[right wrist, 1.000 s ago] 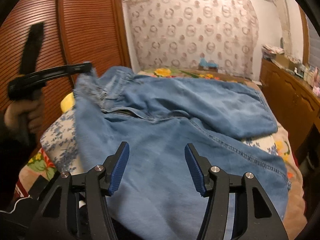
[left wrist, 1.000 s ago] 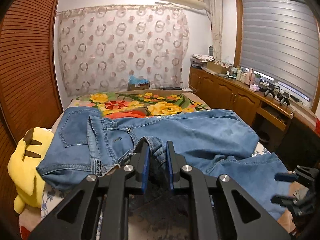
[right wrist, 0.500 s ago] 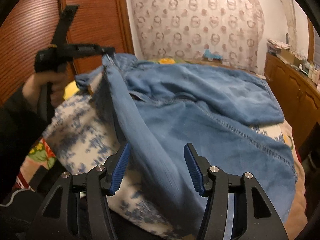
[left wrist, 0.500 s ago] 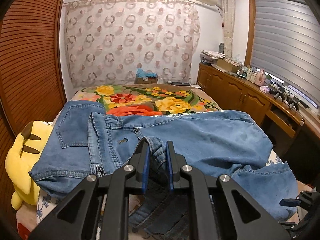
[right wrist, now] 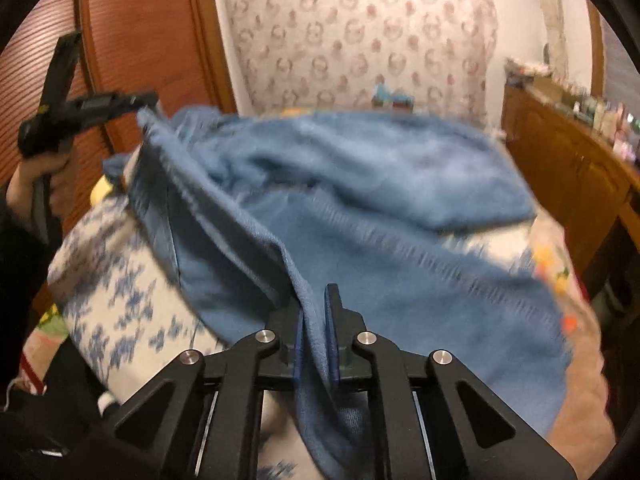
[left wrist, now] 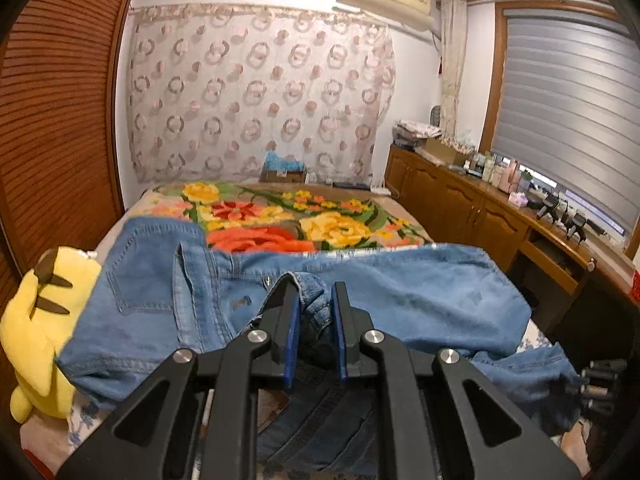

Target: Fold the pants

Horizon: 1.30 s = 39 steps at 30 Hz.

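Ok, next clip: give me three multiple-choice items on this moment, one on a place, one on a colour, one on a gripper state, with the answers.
1. Where does the yellow plush toy lie relative to the jeans in the left wrist view?
A. at their left edge
B. on top of them
C. at their right end

2. What colour are the pads of the right gripper?
A. red
B. blue
C. white

3. What is the left gripper doing?
A. open over bare bedding
C. shut on nothing
B. shut on a bunch of denim

Answers: 1 A, the toy sits on the bed beside the jeans' left edge. 2 B, blue pads flank the fabric. 3 B, denim is bunched between its fingers.
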{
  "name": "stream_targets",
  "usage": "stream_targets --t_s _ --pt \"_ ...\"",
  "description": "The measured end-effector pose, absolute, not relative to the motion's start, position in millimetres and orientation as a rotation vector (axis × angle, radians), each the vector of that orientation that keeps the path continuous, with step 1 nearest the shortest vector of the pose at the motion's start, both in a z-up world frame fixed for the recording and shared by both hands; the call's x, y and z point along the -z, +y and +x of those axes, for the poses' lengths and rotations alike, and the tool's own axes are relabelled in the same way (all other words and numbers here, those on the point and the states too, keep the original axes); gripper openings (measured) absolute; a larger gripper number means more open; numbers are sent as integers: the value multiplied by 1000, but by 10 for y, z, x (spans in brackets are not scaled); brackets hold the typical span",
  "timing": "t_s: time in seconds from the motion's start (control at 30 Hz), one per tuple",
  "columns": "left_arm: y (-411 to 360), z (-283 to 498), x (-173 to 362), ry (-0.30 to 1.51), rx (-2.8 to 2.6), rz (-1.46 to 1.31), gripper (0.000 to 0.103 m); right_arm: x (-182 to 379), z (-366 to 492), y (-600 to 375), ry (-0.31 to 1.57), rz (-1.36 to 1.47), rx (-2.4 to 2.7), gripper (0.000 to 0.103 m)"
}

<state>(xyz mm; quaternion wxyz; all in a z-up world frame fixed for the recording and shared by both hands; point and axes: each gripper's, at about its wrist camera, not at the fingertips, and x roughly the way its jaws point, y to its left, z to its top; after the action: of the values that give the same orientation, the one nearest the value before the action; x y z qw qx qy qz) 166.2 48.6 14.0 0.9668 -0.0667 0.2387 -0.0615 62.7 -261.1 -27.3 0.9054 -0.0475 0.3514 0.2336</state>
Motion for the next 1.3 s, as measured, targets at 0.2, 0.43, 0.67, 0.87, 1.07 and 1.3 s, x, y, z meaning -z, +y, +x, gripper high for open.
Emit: stream_targets --t_s 0.2,0.43,0.67,0.87,1.07,1.3 --pt "643 1658 -365 442 119 -138 12 -158 952 -2550 633 -160 -466 3" --pt "888 1868 -443 448 98 -173 12 -524 1389 -2303 551 -237 -462 3" --pt "1057 2112 -455 466 76 -194 12 -744 1856 -2030 503 -279 -455 2" --pt "1173 2390 -394 498 62 -207 13 -766 2208 -1846 490 -300 -455 2" --pt "1264 2680 -237 545 52 -214 13 -648 2610 -1736 514 -330 -462 2" --pt "1310 3007 13 616 34 -210 14 -363 3035 -1613 565 -338 -468 2"
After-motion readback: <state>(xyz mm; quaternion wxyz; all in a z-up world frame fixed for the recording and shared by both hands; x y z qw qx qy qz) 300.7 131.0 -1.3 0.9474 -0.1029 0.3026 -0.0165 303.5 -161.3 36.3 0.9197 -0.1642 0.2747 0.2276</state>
